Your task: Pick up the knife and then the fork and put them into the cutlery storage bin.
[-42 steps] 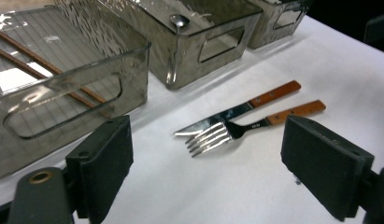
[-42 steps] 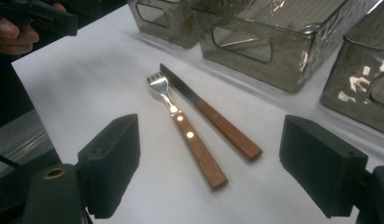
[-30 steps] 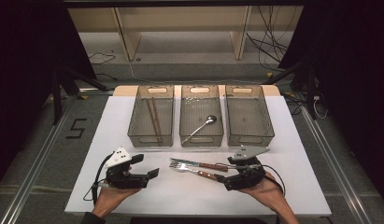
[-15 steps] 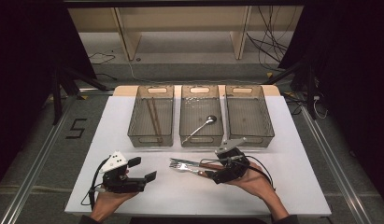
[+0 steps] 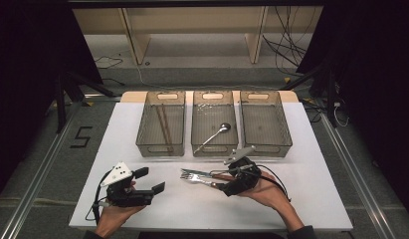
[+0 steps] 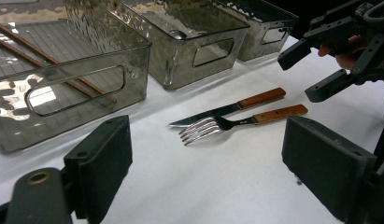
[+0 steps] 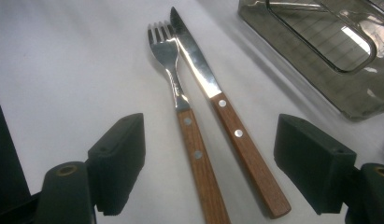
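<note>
The right gripper [image 5: 223,180] has advanced left since a second ago; its jaws are spread and now straddle the handles of the fork [image 7: 180,107] and knife [image 7: 213,93], both flat on the table [image 5: 291,199] before the middle bin [image 5: 212,149]. The left gripper [image 5: 150,180] remains released, clear of both.

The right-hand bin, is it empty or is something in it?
Empty. The right-hand bin shows only its bare ribbed floor, while the middle bin holds a spoon.
</note>
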Available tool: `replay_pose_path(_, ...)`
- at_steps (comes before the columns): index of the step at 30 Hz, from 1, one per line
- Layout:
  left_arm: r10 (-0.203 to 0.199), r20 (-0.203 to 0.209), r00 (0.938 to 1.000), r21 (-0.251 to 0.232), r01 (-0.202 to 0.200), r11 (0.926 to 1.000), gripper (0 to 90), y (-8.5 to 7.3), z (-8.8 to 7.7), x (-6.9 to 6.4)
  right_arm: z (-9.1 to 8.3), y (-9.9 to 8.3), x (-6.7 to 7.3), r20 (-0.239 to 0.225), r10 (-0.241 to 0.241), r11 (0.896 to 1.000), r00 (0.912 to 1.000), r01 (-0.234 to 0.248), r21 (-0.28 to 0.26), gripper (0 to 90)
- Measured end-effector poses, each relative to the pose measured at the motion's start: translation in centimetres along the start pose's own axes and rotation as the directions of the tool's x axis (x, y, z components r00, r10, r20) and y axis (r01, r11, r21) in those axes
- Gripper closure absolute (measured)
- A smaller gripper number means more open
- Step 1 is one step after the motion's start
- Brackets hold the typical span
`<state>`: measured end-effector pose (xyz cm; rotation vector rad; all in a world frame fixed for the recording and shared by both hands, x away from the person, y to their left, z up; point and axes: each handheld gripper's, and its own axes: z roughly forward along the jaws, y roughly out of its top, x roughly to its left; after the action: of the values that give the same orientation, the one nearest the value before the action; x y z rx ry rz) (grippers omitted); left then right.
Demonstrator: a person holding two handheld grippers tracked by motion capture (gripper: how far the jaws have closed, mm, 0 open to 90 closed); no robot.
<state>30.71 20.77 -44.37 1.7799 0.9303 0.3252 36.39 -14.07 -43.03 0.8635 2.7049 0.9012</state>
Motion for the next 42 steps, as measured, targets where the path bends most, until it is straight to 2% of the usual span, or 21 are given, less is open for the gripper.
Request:
replay_pose_path(12, 0.003, 0.003, 1.0, -0.001, -0.003, 1.0, 15.7, 0.0, 0.1, -0.1, 1.0, 0.7, 0.1, -0.025, -0.022, 0.998, 0.9995, 0.023, 0.066, 28.4)
replay_pose_path(22, 0.005, 0.005, 1.0, -0.007, -0.005, 1.0, 15.7, 0.0, 0.1, -0.1, 2.1, 1.1, 0.3, -0.048, -0.037, 0.99, 0.9982, 0.043, 0.137, 32.0)
replay_pose_path(42, 0.009, 0.01, 0.9999, -0.01, -0.009, 0.9999, 15.7, 0.0, 0.1, -0.2, 3.1, 1.4, 0.3, -0.077, -0.065, 0.976, 0.9949, 0.08, 0.201, 43.1)
